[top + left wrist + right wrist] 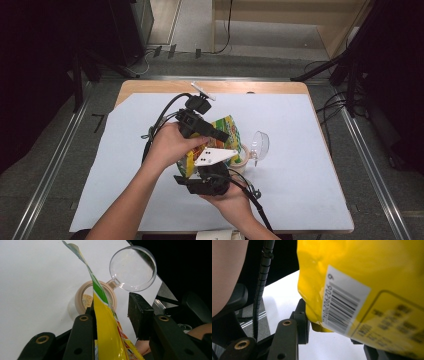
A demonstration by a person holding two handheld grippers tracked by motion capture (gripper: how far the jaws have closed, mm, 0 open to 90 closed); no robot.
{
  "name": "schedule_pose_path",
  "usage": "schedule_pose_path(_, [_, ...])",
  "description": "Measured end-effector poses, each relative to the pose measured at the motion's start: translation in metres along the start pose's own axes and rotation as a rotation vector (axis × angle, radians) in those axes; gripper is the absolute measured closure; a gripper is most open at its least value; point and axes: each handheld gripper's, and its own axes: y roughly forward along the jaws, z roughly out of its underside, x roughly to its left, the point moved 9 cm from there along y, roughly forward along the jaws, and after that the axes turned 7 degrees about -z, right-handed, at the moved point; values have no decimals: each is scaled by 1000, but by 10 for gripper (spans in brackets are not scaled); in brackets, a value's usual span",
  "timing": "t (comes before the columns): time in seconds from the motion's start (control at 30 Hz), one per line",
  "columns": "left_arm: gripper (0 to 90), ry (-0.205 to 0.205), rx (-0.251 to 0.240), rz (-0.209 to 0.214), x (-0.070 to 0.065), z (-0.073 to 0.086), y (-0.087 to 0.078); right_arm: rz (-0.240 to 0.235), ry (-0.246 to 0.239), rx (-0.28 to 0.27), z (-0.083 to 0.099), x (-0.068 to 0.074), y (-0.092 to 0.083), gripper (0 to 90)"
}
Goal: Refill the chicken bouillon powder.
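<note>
The glossy yellow-and-green foil snack bag point(226, 131) hangs over the small round beige plastic jar point(243, 156), with the bag's long axis slanting from the person's hands up and away toward the far side of the table; in the left gripper view its torn green upper edge crosses directly above the jar's open mouth, where pale crumbly grains sit inside. That is the relation that matters: the jar lies just beyond and below the bag's open end, so any pour depends on tilting that end down into the mouth, I judge. The left tongs point(113, 315) stand part-way apart, with the bag's thin wall lying against the left jaw and a clear gap before the right jaw (so whether they truly pinch it I cannot tell). The right tongs point(332, 336) reach the bag's lower end, near the white barcode label, one jaw touching the crinkled foil; their grip is likewise unclear. A clear round plastic lid point(260, 145), hinged to the jar's rim, stands tipped open on the side away from the hands. Everything rests on a pale matte sheet point(300, 125) covering the wooden table point(165, 86). The left hand point(170, 145) is the nearer to the jar's mouth.
</note>
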Motion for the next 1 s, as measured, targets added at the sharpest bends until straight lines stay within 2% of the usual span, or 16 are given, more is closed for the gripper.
schedule_pose_path(0.43, [672, 3, 4, 0, -2, 1, 1, -6, 12, -4, 0, 2, 1, 609])
schedule_pose_path(1.0, [671, 1, -4, -2, -2, 0, -1, 1, 1, -3, 0, 1, 0, 609])
